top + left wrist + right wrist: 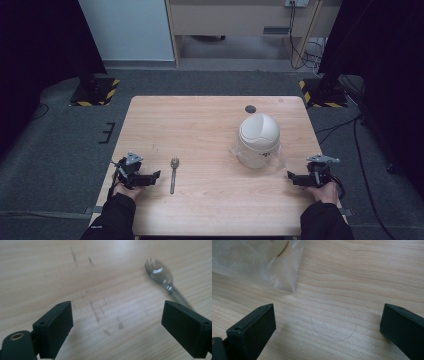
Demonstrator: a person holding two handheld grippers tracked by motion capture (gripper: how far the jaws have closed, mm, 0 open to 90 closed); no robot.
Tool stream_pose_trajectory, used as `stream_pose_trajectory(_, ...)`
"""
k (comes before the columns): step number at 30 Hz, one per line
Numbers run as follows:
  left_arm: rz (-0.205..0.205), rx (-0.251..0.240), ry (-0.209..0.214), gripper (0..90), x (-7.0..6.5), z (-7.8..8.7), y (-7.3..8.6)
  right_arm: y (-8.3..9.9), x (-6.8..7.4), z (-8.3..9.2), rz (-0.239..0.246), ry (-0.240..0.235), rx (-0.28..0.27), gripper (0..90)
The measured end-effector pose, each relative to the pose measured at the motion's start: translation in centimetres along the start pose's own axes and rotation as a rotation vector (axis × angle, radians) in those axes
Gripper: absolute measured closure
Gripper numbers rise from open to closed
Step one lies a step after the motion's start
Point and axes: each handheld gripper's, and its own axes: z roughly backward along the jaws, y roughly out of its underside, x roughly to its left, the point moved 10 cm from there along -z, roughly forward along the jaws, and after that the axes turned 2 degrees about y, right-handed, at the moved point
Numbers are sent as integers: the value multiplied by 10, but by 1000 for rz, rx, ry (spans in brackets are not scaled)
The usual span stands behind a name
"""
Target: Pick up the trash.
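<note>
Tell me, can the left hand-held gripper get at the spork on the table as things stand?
Probably yes. The left hand-held gripper sits open just beside the spork, which lies alone on the bare wooden table. Nothing stands between them; the white domed container is well off to the right.

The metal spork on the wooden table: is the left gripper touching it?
Apart. The high view shows bare wood between the left gripper and the metal spork; in the left gripper view its open jaws hold nothing.

Left hand-held gripper (150, 177), right hand-held gripper (295, 178): jaws wide apart.
</note>
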Motion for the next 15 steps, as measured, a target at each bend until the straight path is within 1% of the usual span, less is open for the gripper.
stream_pose_trajectory(1,5,-54,9,101,-2,7,-10,0,0,0,4,3,2,6)
stream_pose_trajectory(3,6,-102,30,102,-6,14,-18,0,0,0,4,6,5,6)
stream_pose_trajectory(4,6,-102,30,103,-6,14,-18,0,0,0,2,5,5,6)
stream_pose_trajectory(5,4,-128,42,103,-9,17,-23,0,0,0,2,5,5,6)
stream_pose_trajectory(6,-8,-140,51,106,-11,20,-26,0,0,0,-8,2,3,6)
stream_pose_trajectory(7,-12,-158,63,105,-14,22,-31,0,1,0,-21,2,1,6)
stream_pose_trajectory(8,-10,-200,91,105,-21,27,-40,-1,0,0,-22,2,0,6)
stream_pose_trajectory(9,-20,-220,95,105,-24,31,-45,-1,0,0,-24,2,-2,6)
stream_pose_trajectory(10,-20,-220,95,105,-24,31,-45,-1,0,0,-29,5,-6,6)
stream_pose_trajectory(11,-27,-239,101,103,-27,34,-50,-1,0,-1,-29,8,-9,6)
stream_pose_trajectory(12,-33,-280,119,102,-32,41,-61,-1,0,-1,-34,13,-7,6)
stream_pose_trajectory(13,-35,-297,122,102,-34,45,-65,-1,1,-1,-44,15,-3,6)
stream_pose_trajectory(15,-35,-333,137,102,-39,54,-73,-2,1,-1,-37,18,2,6)
